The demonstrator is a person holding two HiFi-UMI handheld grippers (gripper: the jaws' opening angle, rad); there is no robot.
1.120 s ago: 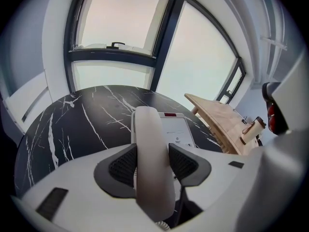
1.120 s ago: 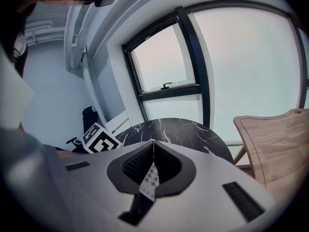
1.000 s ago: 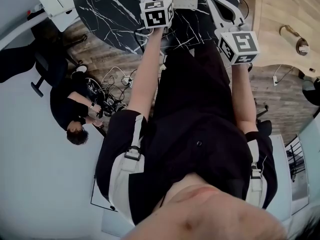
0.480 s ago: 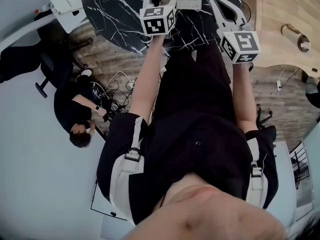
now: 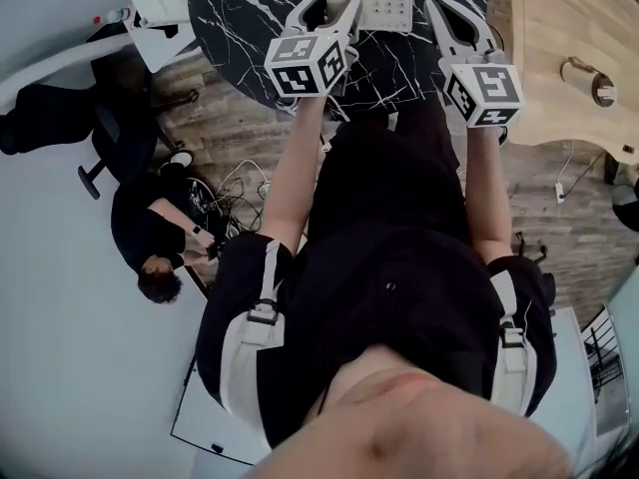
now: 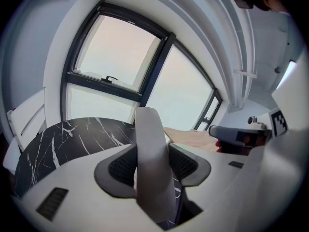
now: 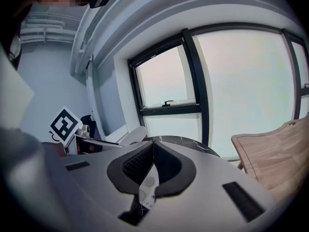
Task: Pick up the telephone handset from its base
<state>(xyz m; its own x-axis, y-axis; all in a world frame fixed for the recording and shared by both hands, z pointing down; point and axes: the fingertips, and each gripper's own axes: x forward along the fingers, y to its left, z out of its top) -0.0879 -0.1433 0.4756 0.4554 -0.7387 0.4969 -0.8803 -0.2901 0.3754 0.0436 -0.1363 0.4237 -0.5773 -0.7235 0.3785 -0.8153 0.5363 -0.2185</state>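
1. Left gripper [image 6: 150,147]: I find both pads clamped on the telephone handset [image 6: 149,129], one on each flank, with the jaws held well apart by its width.
2. Handset position: it stands upright between the left jaws. Its rounded upper end reaches past the fingertips and its lower end runs back toward the camera.
3. Through the gap low between the left jaws, beside the handset, I see the black marbled tabletop [image 6: 48,144]. The same top spreads beyond the jaws and off to their left.
4. Right gripper [image 7: 153,143]: the jaws are together and meet at the tips, and nothing is held between the pads.
5. Below the right jaws' meeting point, a strip of the white phone base [image 7: 147,187] shows through the opening, with small speaker holes visible.
6. Head view: the left gripper [image 5: 327,3] and right gripper [image 5: 439,13] flank the phone base [image 5: 384,0] — its keypad lies between the two sets of jaws, on the marbled tabletop [image 5: 240,18].
7. A wooden table [image 7: 280,153] lies to the right of the right jaws — well apart from them.
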